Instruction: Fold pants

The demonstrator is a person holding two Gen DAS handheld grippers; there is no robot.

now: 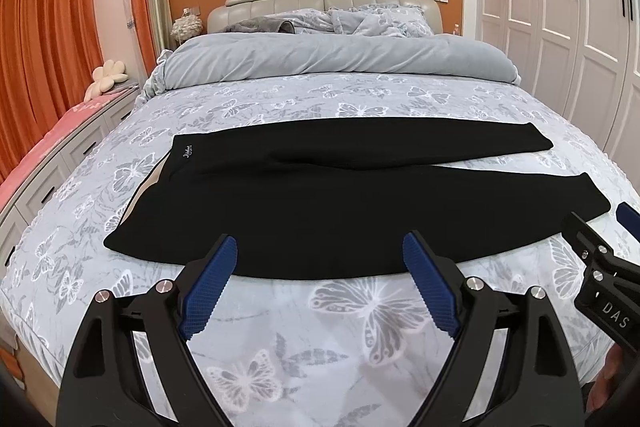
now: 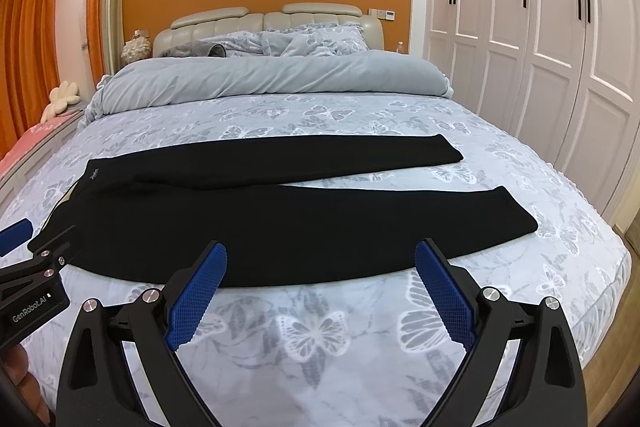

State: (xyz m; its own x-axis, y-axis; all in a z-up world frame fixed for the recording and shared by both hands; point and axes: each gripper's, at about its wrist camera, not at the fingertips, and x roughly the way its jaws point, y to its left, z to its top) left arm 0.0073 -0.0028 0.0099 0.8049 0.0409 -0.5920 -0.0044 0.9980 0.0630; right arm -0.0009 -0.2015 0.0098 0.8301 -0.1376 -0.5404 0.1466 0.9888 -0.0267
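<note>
Black pants [image 1: 328, 199] [image 2: 248, 223] lie flat across the bed [image 1: 280, 339], waistband at the left and both legs stretched to the right, slightly spread apart. My left gripper [image 1: 320, 247] hovers open over the pants' near edge, nothing between its blue pads. My right gripper [image 2: 320, 255] is also open, just above the near edge further right. Each gripper shows at the edge of the other's view: the right one [image 1: 600, 263], the left one [image 2: 24, 267].
The bed has a grey butterfly-print sheet [image 2: 320, 339]. A rolled grey duvet [image 1: 336, 61] and pillows lie near the headboard. White wardrobe doors [image 2: 540, 39] stand to the right, drawers [image 1: 52, 171] and orange curtains to the left. Wooden floor [image 2: 624, 327] shows past the bed's right corner.
</note>
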